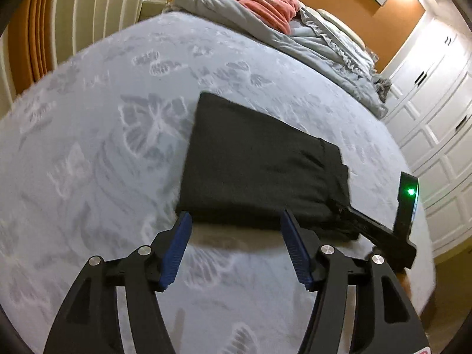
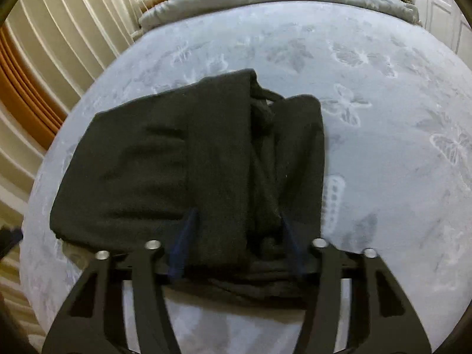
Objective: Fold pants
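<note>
At nine o'clock from where I stand, pale curtains [image 1: 88, 14] hang beside the bed [image 1: 88, 147], whose blue-grey butterfly cover stretches wide. The black pants [image 1: 259, 171] lie folded into a flat rectangle on the middle of it. The left gripper [image 1: 236, 221] hangs just short of their near edge, blue pads [image 1: 174, 253] spread apart and nothing between them. At three o'clock of the pants the right gripper [image 2: 237, 227] sits over the waistband end; its jaws stand partly open over the cloth, and I cannot tell whether they pinch it. At twelve o'clock a grey duvet [image 1: 309, 38] and a pink blanket [image 1: 265, 3] are heaped; white wardrobes [image 1: 427, 103] stand at two o'clock.
</note>
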`<state>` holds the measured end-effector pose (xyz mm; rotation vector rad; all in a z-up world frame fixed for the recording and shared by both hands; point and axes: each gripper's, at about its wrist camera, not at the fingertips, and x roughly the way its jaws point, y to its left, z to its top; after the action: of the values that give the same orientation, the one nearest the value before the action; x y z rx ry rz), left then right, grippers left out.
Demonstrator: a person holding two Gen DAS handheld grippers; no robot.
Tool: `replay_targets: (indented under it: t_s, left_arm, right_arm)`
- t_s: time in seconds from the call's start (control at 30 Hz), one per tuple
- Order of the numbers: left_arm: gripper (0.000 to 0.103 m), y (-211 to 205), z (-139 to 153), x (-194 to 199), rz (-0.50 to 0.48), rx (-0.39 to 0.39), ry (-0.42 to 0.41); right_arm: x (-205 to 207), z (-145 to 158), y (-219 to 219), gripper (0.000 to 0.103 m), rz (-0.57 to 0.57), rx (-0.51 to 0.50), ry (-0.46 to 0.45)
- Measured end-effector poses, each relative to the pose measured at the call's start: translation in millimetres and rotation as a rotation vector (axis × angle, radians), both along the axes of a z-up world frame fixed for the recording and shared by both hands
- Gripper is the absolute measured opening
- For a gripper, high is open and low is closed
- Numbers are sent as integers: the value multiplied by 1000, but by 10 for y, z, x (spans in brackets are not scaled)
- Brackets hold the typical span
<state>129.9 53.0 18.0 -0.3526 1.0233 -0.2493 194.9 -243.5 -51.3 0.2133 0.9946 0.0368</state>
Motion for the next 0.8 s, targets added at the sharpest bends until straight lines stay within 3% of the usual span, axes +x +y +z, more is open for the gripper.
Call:
replay_targets:
  t_s: [0.03, 0.1, 0.13, 0.17, 0.23, 0.27, 0.37, 0.4, 0.5, 0.53, 0.57, 0.63, 0.8]
  left_arm:
    - [60, -6, -13, -18, 1, -24, 5]
    - [60, -28, -6, 40, -7, -37, 3]
    - [60, -38, -5, 42, -12, -29, 0]
    - [60, -48, -5, 45, -13, -17, -6]
    - [60, -71, -40, 49, -10, 9, -2]
    - [60, -90, -86, 71, -16, 25, 11]
    - [60, -93, -225, 124, -1, 57, 49]
    - [60, -72, -260, 137, 9, 55, 63]
    - [60, 6, -280, 132, 31, 7, 79]
    - [60, 17, -268, 129, 34, 4, 73]
    - [60, 28, -246, 125, 41, 9, 60]
    - [61, 36, -220, 116, 52, 19, 47]
    - [61, 19, -241, 129, 51, 9, 62]
  right_arm:
    - [-18, 87, 22, 23, 6, -22, -11]
    - [-114, 429, -20, 21, 15, 45, -87]
    - [-198, 632, -63, 14, 11, 77, -128]
    - [-265, 754, -98, 0, 13, 85, -152]
    - [-313, 795, -161, 0, 0, 60, -164]
    - [-310, 680, -220, 0, -14, 34, -129]
    - [-186, -27, -338, 0, -54, -97, 115]
    - [-221, -35, -369, 1, -64, -74, 89]
    - [-282, 350, -327, 15, -69, -24, -26]
    - [-315, 466, -302, 46, -62, 4, -80]
    - [-319, 523, -276, 70, -58, 13, -99]
    - [-277, 539, -198, 70, -48, 2, -126]
    - [33, 105, -139, 46, -5, -24, -23]
